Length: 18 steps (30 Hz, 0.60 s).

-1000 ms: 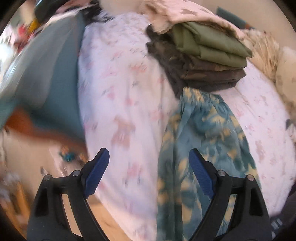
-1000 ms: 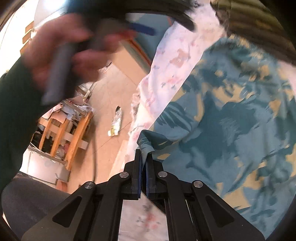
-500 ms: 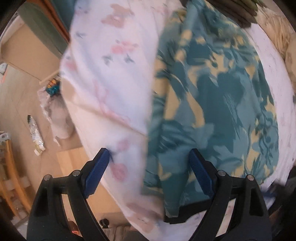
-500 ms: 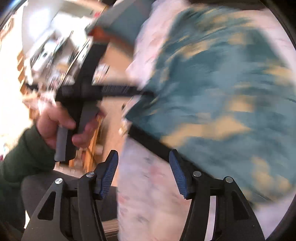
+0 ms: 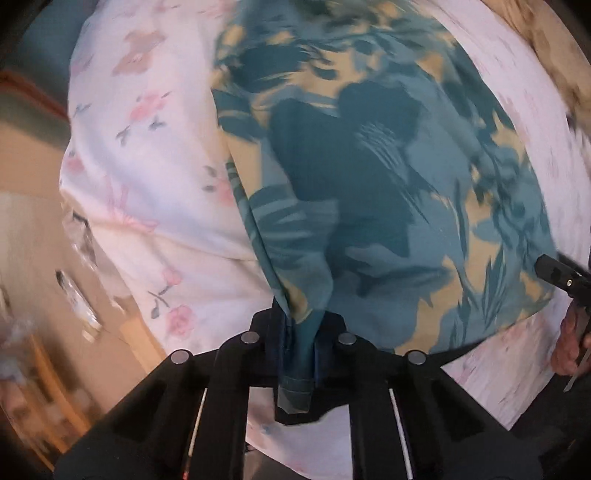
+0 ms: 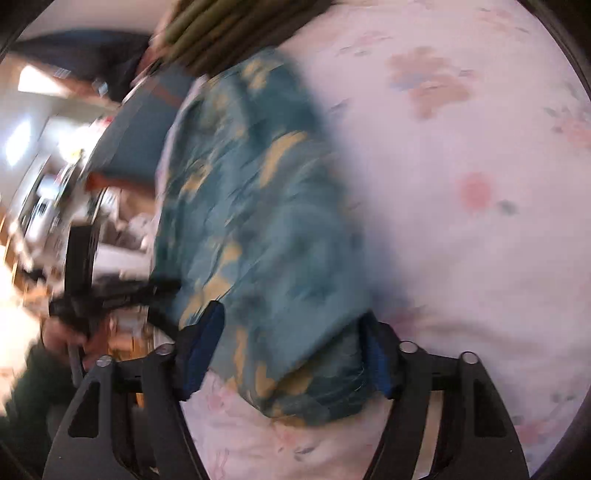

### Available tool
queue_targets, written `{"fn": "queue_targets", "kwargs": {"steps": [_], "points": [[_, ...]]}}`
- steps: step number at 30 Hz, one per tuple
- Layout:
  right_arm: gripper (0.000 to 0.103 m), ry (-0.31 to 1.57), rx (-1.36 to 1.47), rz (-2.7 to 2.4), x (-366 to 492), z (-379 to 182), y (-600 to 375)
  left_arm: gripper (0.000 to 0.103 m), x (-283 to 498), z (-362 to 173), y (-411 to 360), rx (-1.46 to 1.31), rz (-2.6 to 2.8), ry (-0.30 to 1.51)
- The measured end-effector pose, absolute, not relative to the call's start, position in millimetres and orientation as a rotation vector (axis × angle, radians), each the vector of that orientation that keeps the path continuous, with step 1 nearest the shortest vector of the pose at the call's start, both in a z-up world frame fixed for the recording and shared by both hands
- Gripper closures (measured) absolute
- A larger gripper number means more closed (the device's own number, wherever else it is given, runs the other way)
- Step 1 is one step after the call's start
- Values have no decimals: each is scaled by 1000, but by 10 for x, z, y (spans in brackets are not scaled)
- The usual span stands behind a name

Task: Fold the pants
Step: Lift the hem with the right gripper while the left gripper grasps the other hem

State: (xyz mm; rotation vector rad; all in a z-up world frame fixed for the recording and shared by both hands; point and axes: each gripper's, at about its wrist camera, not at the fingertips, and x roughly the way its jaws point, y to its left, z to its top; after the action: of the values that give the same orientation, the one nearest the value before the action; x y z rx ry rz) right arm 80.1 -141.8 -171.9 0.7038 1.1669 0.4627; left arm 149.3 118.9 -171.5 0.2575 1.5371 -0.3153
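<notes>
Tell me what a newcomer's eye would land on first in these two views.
First, the teal and yellow patterned pants spread across the middle of the white floral bedsheet. Next, the left gripper at the bottom of its view, shut on a bunched edge of the pants, while the right gripper stands open with another corner of them between its fingers. A stack of folded olive clothes sits at the far end.

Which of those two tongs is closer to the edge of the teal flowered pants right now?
Left. The left tongs are shut on the hem of the pants. The right tongs are open, with a corner of the pants lying between the blue pads.
</notes>
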Motion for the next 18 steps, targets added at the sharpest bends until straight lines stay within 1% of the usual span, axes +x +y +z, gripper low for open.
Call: {"fn": "queue_targets", "kwargs": {"steps": [1,2,3,5,9,14,18], "points": [[45,1164,689,484,808,-1736,-1349,98,1468,-1725,1115,299,-318,1538],[70,1166,668,479,822,-1744,-1312,99,1451,-1716,1068,333,-310,1532],[91,1174,657,467,850,-1766,-1275,99,1440,-1672,1026,347,-303,1530],[94,1173,654,449,912,-1753,-1258,100,1438,-1468,977,319,-278,1507],[95,1082,667,465,929,-1327,-1322,100,1351,-877,936,197,-254,1415],[96,892,718,559,675,-391,-1774,100,905,17,803,-36,-363,1243],[96,796,726,596,295,291,-2152,100,339,646,748,-218,-434,1088]]}}
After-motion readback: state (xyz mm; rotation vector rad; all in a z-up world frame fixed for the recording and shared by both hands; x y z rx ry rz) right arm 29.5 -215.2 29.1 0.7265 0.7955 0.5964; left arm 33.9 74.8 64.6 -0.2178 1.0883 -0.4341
